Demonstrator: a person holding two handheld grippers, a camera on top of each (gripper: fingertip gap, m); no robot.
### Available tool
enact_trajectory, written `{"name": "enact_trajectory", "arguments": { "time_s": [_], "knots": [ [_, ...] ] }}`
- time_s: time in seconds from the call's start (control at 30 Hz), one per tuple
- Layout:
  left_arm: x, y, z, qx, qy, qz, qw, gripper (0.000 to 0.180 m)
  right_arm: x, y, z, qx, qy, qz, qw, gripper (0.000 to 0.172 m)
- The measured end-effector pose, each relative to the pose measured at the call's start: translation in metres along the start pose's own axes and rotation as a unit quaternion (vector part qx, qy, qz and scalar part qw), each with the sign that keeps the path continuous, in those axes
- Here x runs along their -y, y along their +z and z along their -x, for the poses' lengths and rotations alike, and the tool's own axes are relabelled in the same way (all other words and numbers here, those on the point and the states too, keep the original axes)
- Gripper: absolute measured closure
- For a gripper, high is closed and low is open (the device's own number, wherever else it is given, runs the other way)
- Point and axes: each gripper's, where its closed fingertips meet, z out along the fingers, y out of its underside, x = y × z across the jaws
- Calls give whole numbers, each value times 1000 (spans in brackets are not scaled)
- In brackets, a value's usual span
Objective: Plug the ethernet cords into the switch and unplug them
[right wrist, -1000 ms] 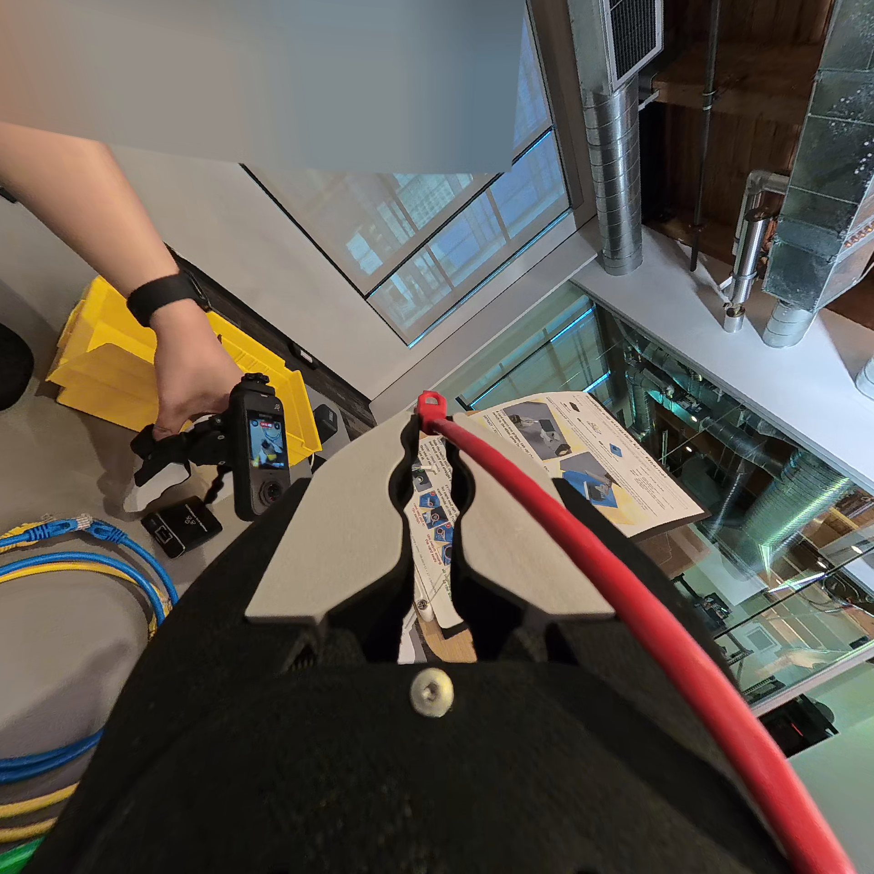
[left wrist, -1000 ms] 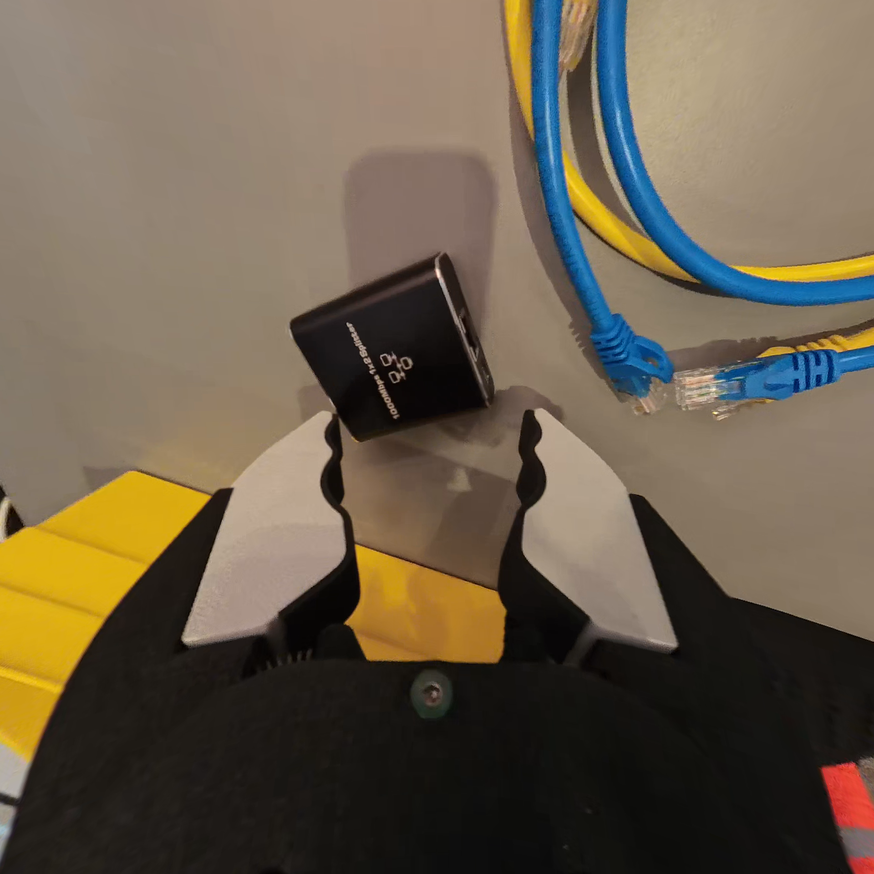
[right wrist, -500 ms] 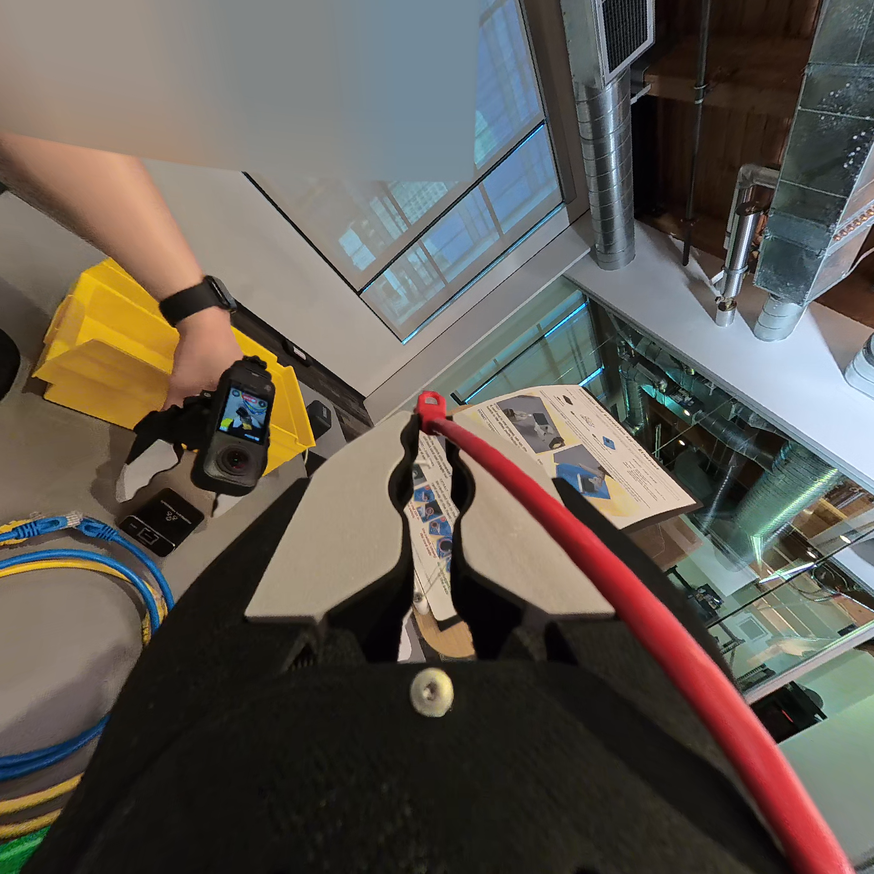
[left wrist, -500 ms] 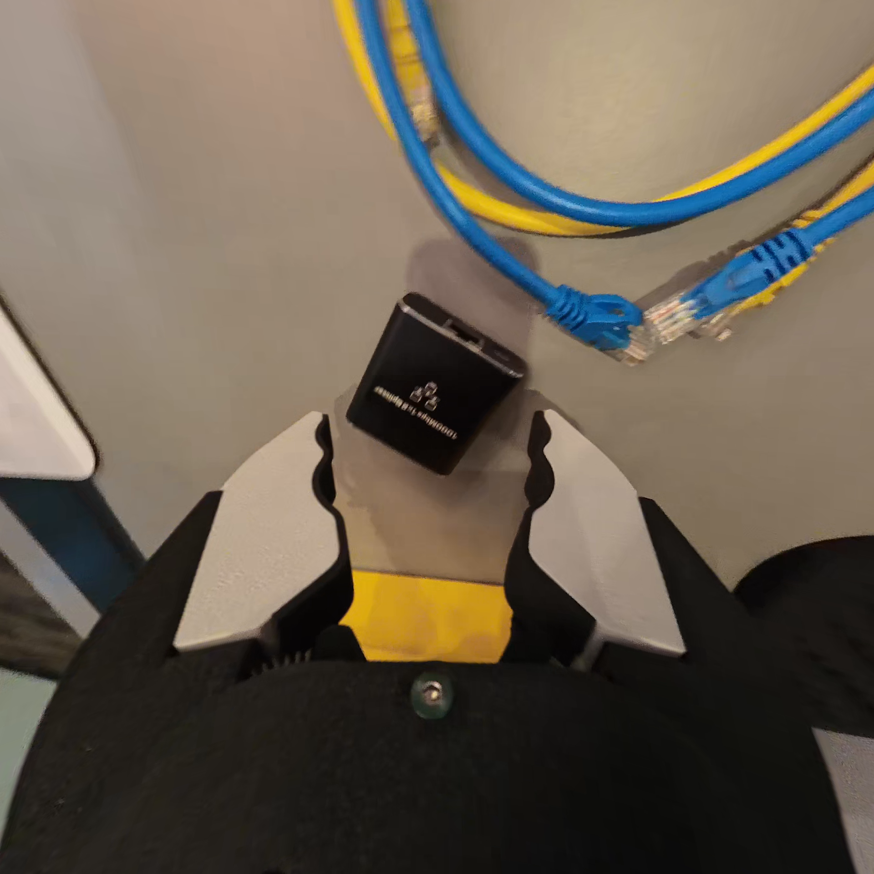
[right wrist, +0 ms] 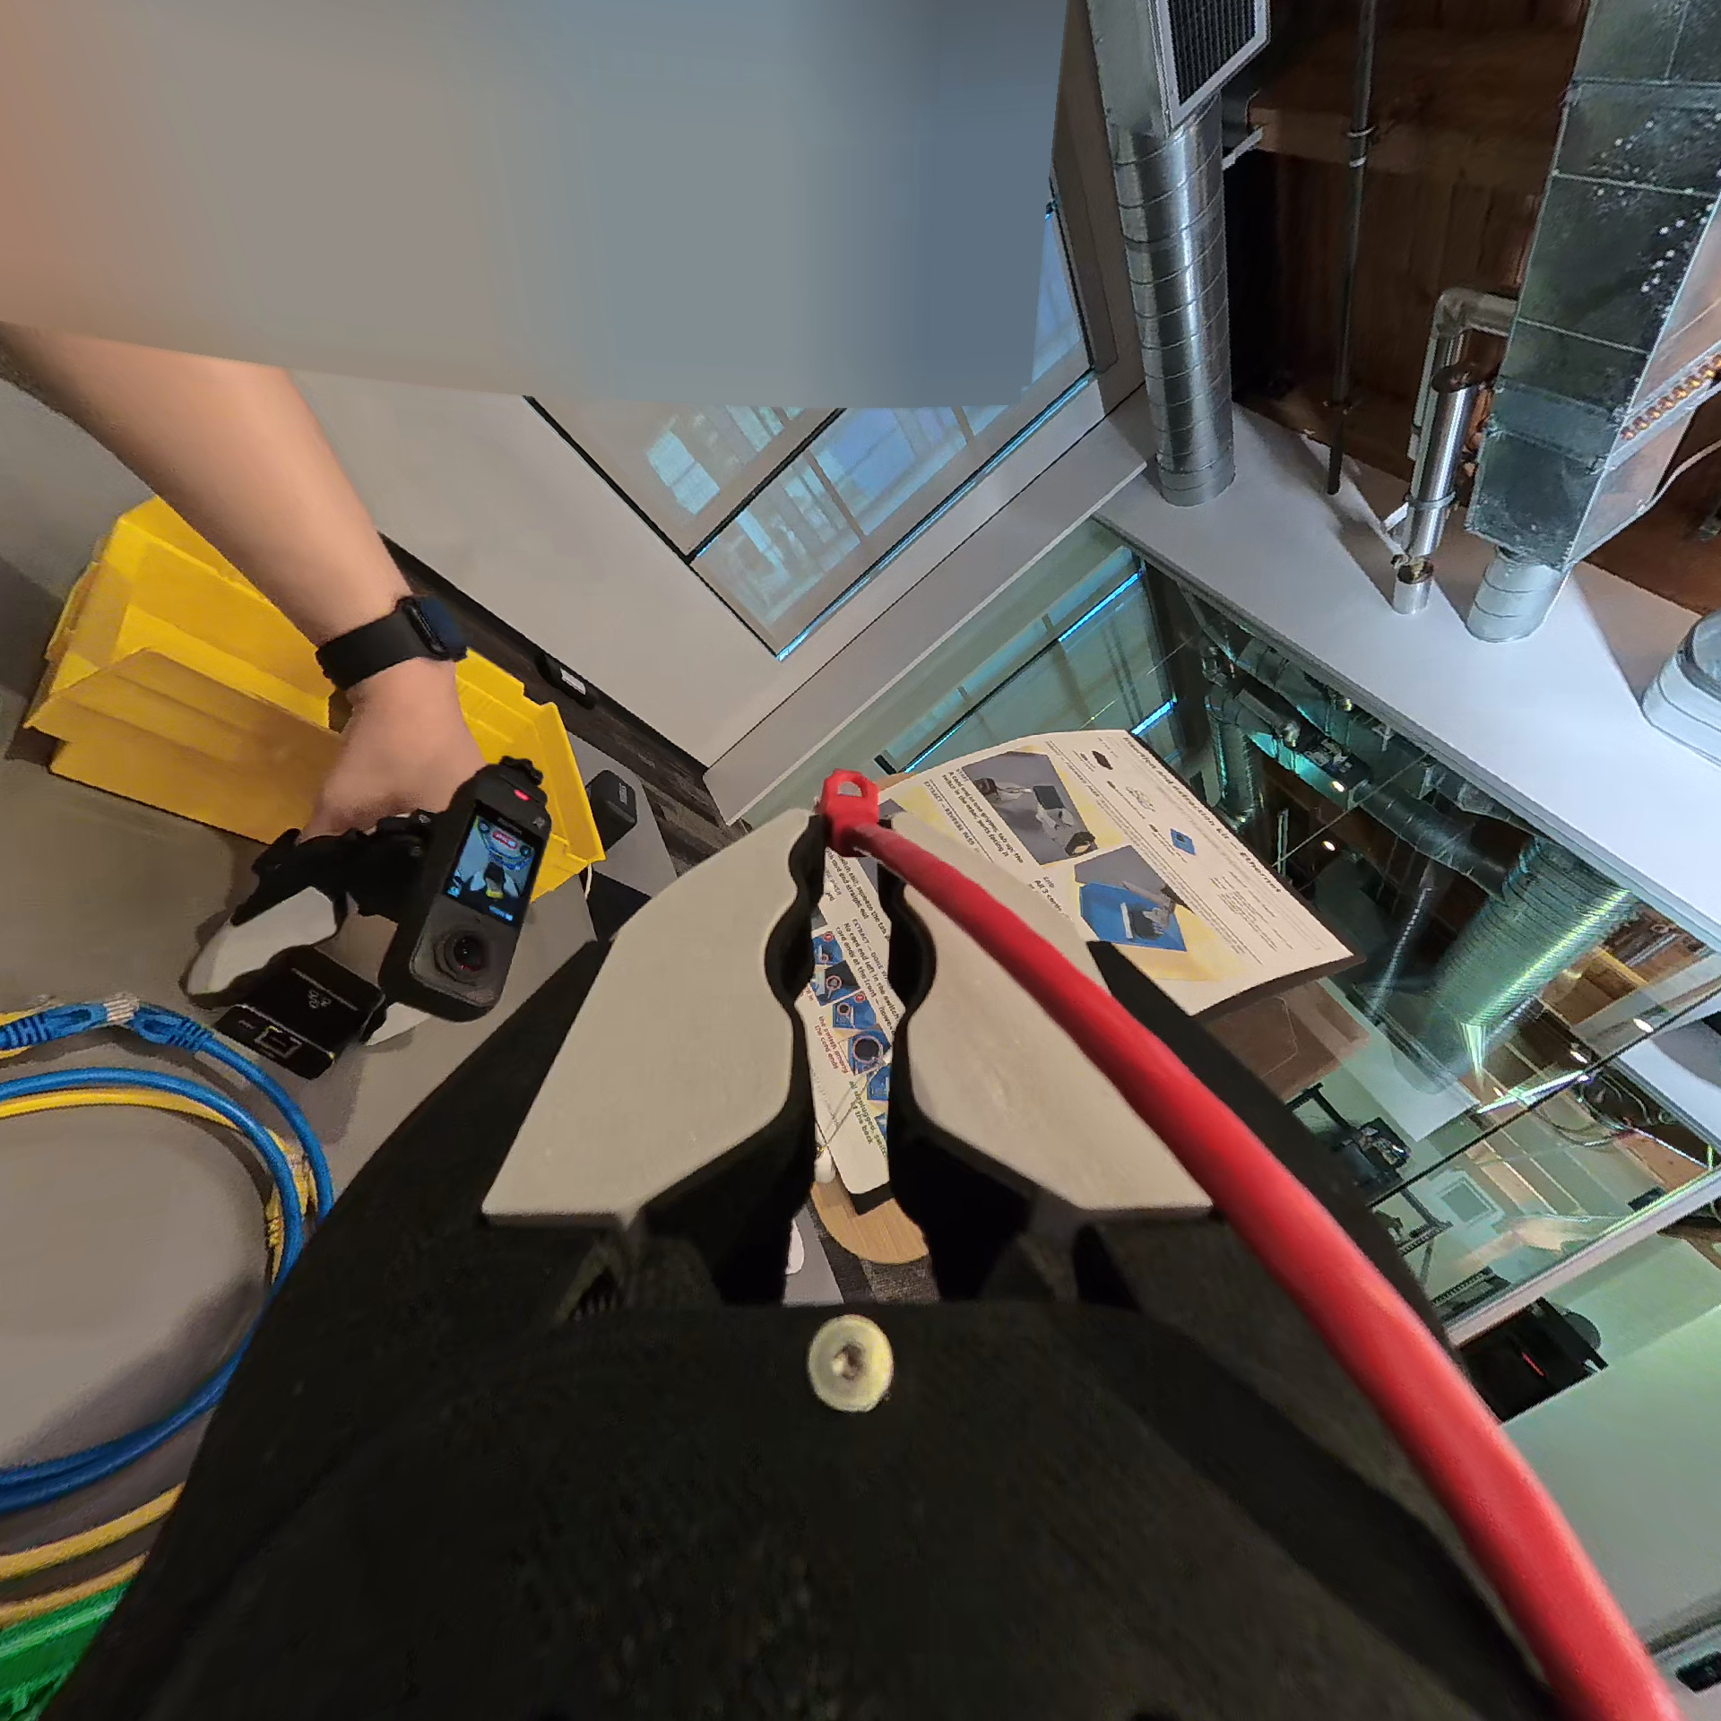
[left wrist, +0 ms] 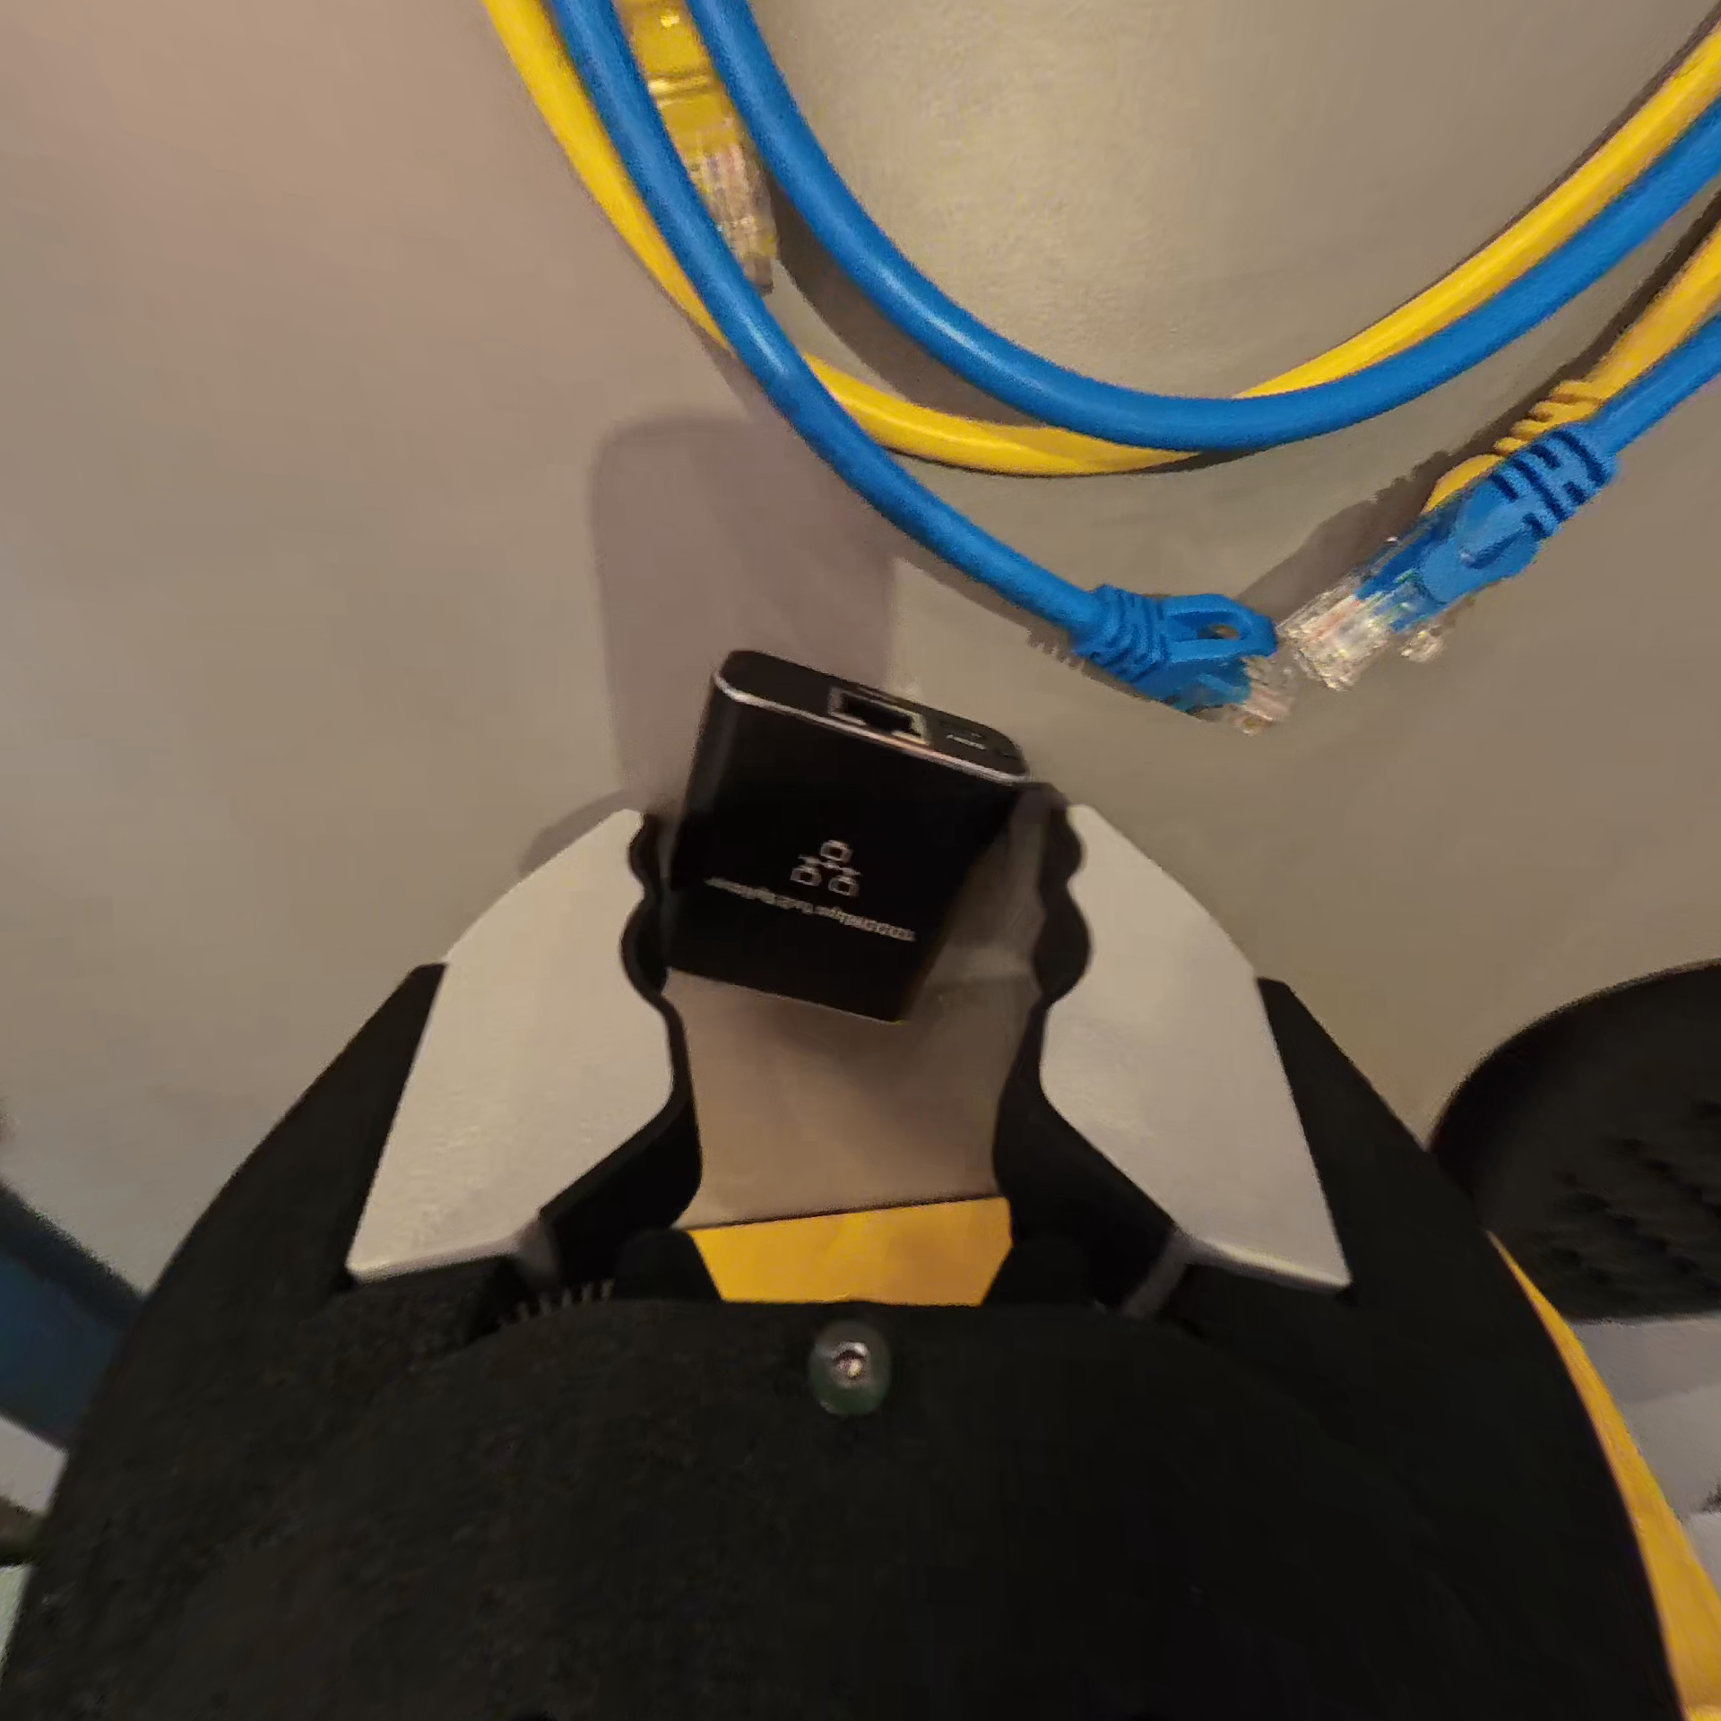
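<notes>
Switch lies flat, ports facing away.

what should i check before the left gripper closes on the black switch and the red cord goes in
1. Switch between the left gripper fingers: ok, though the fingers are open and not yet pressing.
2. Switch square to the fingers: not ok, it sits skewed.
3. Port on the switch's far face free: ok, nothing plugged in.
4. Red cord held at its plug by the right gripper: ok, fingers shut on it.
5. Red plug aimed at the port: not ok, the right gripper points away from the table.
6. Blue cords clear of the port: ok.
</notes>
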Motion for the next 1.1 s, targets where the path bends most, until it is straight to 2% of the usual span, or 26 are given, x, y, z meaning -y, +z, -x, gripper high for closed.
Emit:
{"name": "enact_trajectory", "arguments": {
  "time_s": [0.03, 0.2, 0.27, 0.37, 0.57, 0.73, 0.9, 1.0, 1.1],
  "knots": [
    [1, 0, 0, -3, 0, -1, 1000, 103, 0, 1, 0, 1, 0, 1, 1000, 161],
    [1, 0, -2, -4, -4, 0, 1000, 104, -2, 4, 3, 7, -1, 8, 1000, 160],
    [1, -1, -2, -2, 4, 6, 1000, 116, -3, 4, 4, 9, -1, 9, 1000, 161],
    [2, -2, -3, 6, 13, 13, 1000, 116, -2, 4, 4, 10, 0, 8, 1000, 160],
    [2, -1, -3, -2, -26, -12, 1000, 115, -1, 0, 2, 6, 4, 2, 1000, 161],
    [4, -1, -3, -2, -43, -3, 999, 116, -1, 1, 3, 7, 3, 4, 1000, 160],
    [8, -6, 0, 24, -65, -12, 998, 117, 0, 4, 5, 13, 5, 1, 1000, 160],
    [18, -27, -4, -10, -113, -59, 992, 118, -2, 7, 6, 17, 11, 3, 1000, 160],
    [29, -64, 5, 29, -111, -137, 984, 118, -2, 11, 10, 26, 14, 2, 1000, 161]
  ]
}}
